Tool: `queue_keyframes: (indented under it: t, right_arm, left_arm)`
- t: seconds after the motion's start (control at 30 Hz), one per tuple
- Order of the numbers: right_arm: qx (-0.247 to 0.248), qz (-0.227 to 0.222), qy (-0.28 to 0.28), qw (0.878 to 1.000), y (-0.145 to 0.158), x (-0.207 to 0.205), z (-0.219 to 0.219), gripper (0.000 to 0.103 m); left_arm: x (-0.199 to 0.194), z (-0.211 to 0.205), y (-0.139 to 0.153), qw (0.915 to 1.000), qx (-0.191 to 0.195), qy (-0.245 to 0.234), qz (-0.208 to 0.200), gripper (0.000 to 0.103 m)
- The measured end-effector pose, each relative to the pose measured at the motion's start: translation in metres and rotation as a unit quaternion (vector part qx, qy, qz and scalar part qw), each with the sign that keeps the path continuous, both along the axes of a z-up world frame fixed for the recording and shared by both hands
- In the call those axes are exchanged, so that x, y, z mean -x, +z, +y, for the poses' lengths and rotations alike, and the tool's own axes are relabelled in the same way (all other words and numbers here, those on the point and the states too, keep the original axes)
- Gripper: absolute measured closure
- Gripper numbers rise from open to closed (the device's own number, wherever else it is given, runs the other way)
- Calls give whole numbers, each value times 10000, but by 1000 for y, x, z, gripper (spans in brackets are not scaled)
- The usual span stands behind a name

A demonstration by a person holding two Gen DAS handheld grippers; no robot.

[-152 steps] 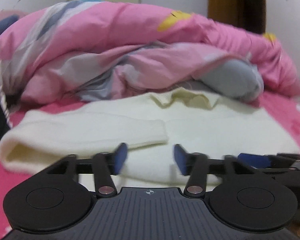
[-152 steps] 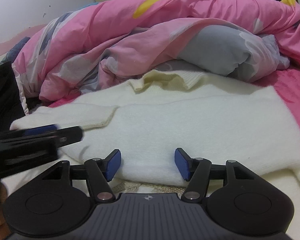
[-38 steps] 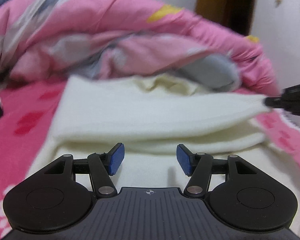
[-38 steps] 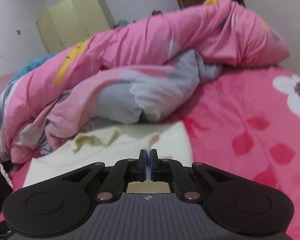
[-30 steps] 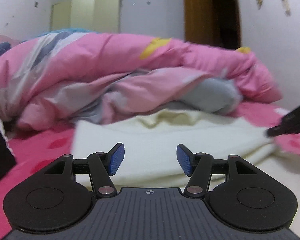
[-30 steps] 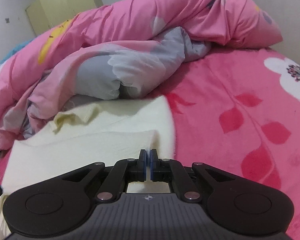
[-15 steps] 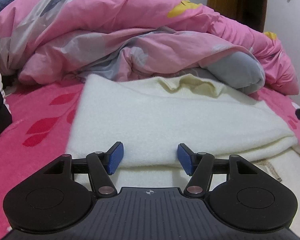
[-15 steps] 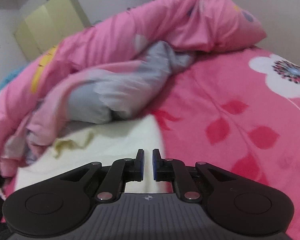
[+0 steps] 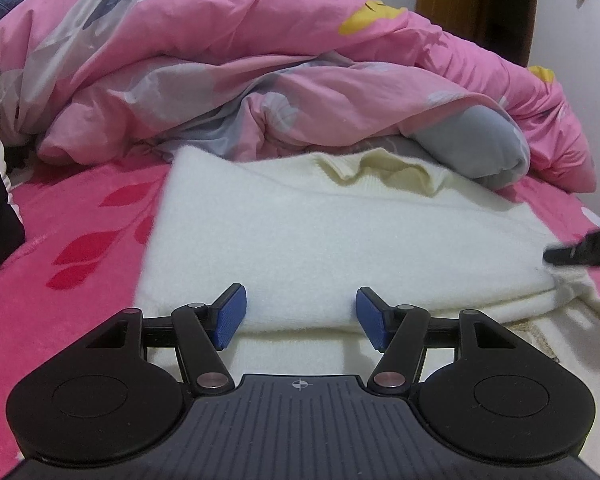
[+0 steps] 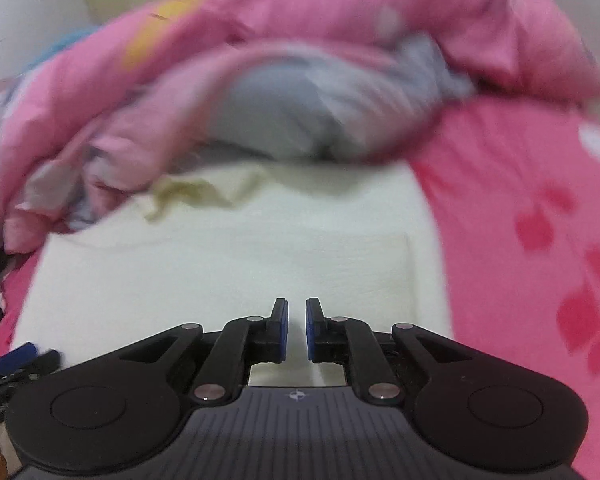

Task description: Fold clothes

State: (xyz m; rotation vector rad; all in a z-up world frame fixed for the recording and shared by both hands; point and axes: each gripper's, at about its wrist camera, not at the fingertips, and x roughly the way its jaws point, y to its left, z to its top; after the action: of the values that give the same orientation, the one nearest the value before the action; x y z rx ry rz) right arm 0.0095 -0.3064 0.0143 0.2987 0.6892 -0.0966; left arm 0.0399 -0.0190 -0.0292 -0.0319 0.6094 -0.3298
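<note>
Cream sweater (image 9: 340, 240) lies at twelve o'clock, long axis nine-to-three; our left gripper (image 9: 298, 317), spread wide and empty, sits nearest its folded hem, our right gripper (image 10: 296, 330) parted narrowly, holding nothing.

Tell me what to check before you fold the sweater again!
1. Left gripper open and holding nothing: ok.
2. Right gripper let go of the sweater: ok, a small gap shows between its jaws with no cloth in it.
3. Sleeves folded in on top of the sweater: ok.
4. Collar free of the quilt: cannot tell, the quilt lies right against it.
5. Near hem lying flat: cannot tell, the left gripper hides it.
6. Right view sharp enough to aim: not ok, blurred.
</note>
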Motion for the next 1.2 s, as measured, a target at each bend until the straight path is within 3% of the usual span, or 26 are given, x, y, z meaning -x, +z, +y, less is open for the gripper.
queue_keyframes:
  t: [0.1, 0.17, 0.2, 0.23, 0.4, 0.63, 0.77, 1.07, 1.2]
  right_arm:
    - [128, -180, 531, 9983, 5, -1, 34, 93]
    - [422, 155, 825, 9956, -18, -7, 55, 93]
    - [677, 94, 919, 9934, -29, -5, 63, 94]
    - [972, -65, 994, 9903, -39, 0, 70, 94]
    - [1028, 79, 971, 9899, -35, -4, 73, 94]
    - [1198, -22, 984, 9879, -38, 0, 78, 94]
    - [1125, -13, 1019, 9884, -38, -1, 75, 94]
    - [1227, 130, 1052, 9868, -33, -5, 79, 93]
    - [1113, -82, 827, 9903, -14, -5, 80, 86]
  left_arm:
    - [0, 0, 0, 10000, -7, 1, -1, 42]
    - [1, -1, 0, 10000, -17, 0, -14, 42]
    - [3, -1, 1, 10000, -36, -4, -71, 42]
    - [5, -1, 2, 9999, -57, -8, -145, 42]
    - [15, -4, 11, 9979, -213, -50, -605, 42]
    - [-8, 5, -5, 9998, -139, 134, 69, 41]
    - [-7, 3, -6, 9996, -245, 111, 83, 41]
    - [-10, 7, -5, 9996, -104, 103, 232, 40]
    - [-12, 9, -5, 9994, -7, 106, 314, 40]
